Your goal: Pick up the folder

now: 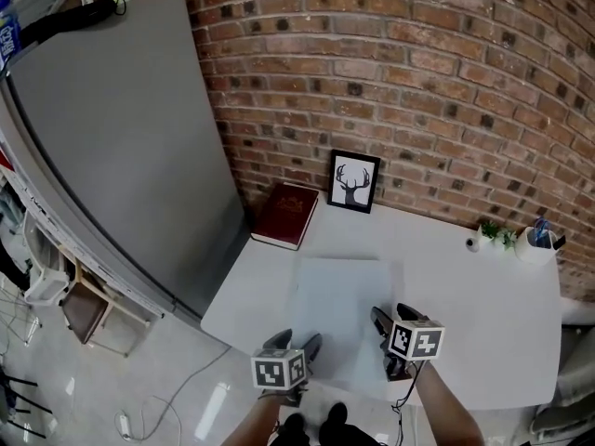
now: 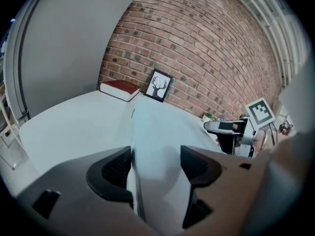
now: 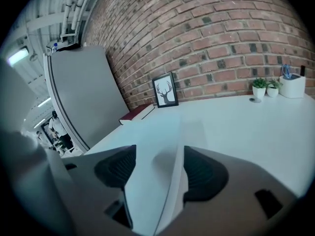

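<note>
**Obs:** Head view first. Where's the folder?

**Op:** I see the folder [image 1: 339, 295] lying flat on the white table [image 1: 483, 314], near the front edge. The left gripper [image 1: 297, 340] is at its near-left corner and the right gripper [image 1: 394, 316] is on the near-right side. The red book [image 1: 286, 214] and deer frame [image 1: 354, 181] are well apart from it, back by the brick wall [image 1: 418, 82].

**Obs:** Long axis?

**Op:** It runs away from me twd the wall, w/ a short edge nearest me. I can't tell which side is the spine.

**Obs:** Left gripper view?

**Op:** The jaws are apart. The folder's [image 2: 157, 127] left edge runs up betw. them, close to the left-hand pad. I can't tell if it touches, and I see no squeeze.

**Obs:** Right gripper view?

**Op:** The jaws are wide. The folder's [image 3: 157, 136] right edge passes betw. them and nothing is pinched.

**Obs:** How do you do this step well?

**Op:** My judgement: the sheet is thin and flat, so each gripper needs one jaw under an edge before closing. I'd work at the near edge, where the table ends. I'd set both grippers to equal depth, close them together and lift level. An uneven lift could make it sag, twist or flap open.
</note>
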Available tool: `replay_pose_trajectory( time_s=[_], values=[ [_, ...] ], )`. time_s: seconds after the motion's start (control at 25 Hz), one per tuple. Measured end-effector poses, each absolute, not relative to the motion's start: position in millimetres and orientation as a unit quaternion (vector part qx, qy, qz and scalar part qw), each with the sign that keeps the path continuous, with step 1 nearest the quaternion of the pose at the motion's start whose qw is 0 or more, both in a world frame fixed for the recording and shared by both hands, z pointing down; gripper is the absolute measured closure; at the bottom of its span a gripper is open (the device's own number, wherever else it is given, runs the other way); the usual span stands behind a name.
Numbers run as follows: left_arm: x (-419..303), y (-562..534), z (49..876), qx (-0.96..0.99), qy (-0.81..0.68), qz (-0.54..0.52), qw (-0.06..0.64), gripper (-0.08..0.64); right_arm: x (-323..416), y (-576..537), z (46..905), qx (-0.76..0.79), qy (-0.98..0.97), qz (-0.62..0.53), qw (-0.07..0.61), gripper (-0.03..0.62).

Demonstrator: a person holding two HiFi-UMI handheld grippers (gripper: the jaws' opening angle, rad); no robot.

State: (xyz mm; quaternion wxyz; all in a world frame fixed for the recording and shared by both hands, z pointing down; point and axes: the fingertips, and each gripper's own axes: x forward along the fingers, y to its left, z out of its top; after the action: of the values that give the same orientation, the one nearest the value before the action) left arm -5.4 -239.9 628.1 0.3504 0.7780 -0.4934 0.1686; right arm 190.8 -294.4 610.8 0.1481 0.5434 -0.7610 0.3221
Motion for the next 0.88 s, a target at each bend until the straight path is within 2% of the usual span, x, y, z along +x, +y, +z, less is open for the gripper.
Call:
replay_pose_trajectory(
  time_s=[0.24, 0.88],
  values=[
    [-1, -242, 628, 0.78, -0.487, 0.168, 0.357, 0.265, 190, -302, 626, 0.507, -0.769, 0.351, 0.169, 0.258],
    [0, -245, 627, 0.776, -0.477, 0.174, 0.373, 0.264, 179, -300, 639, 0.486, -0.77, 0.371, 0.183, 0.264]
  ],
)
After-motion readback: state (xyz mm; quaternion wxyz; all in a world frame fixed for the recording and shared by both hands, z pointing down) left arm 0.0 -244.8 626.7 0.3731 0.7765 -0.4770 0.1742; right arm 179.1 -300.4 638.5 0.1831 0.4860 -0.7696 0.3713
